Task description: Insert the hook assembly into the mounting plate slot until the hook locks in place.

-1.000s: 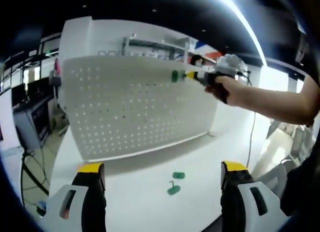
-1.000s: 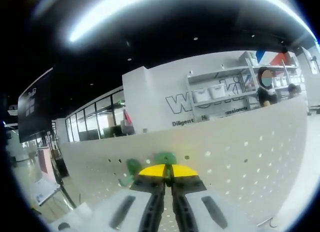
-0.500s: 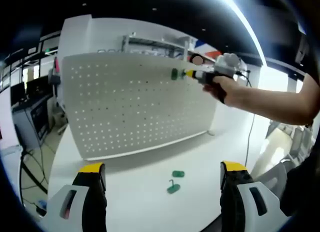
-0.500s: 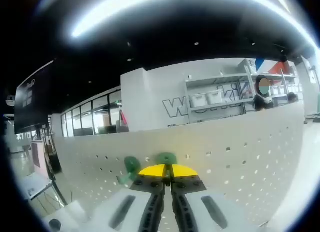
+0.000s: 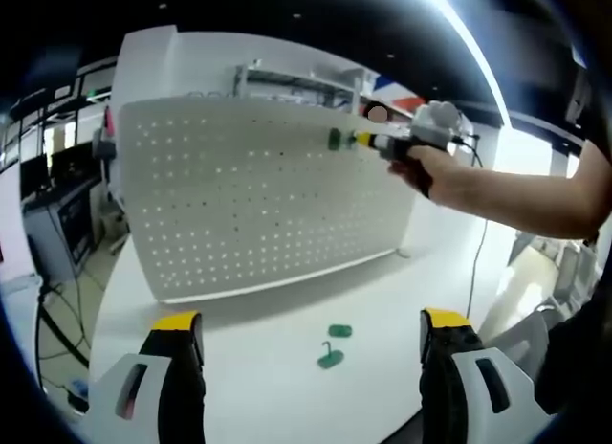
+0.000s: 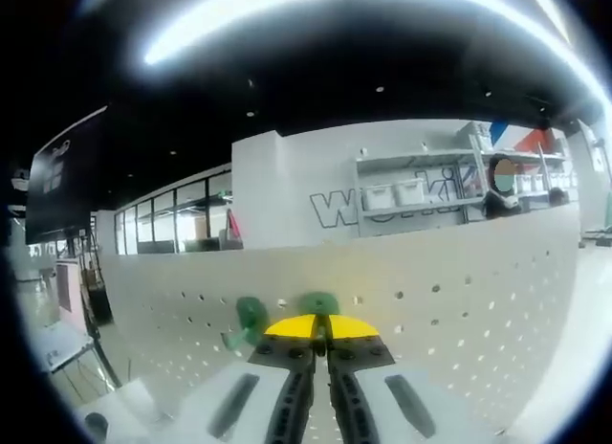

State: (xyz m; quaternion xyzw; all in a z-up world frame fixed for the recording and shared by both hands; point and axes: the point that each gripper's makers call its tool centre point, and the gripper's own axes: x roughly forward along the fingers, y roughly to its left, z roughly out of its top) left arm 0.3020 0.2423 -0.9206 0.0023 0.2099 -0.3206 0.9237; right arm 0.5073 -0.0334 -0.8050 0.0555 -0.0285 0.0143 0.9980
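Right gripper view: my right gripper (image 6: 321,331) is clenched on the green hook (image 6: 316,304) at lower centre, nose pointed straight at the pegboard (image 6: 459,281) just ahead; a second green hook (image 6: 249,320) sits at its left; in the left gripper view, my left gripper (image 5: 311,329) hangs released over the counter (image 5: 277,387), far from the board, above two spare hooks (image 5: 334,346).

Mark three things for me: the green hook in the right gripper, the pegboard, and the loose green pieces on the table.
green hook (image 6: 316,304), right gripper view, rounded top above the shut jaws.
pegboard (image 5: 239,205), left gripper view, middle of its perforated face.
loose green pieces (image 5: 331,358), left gripper view, the nearer piece's base.
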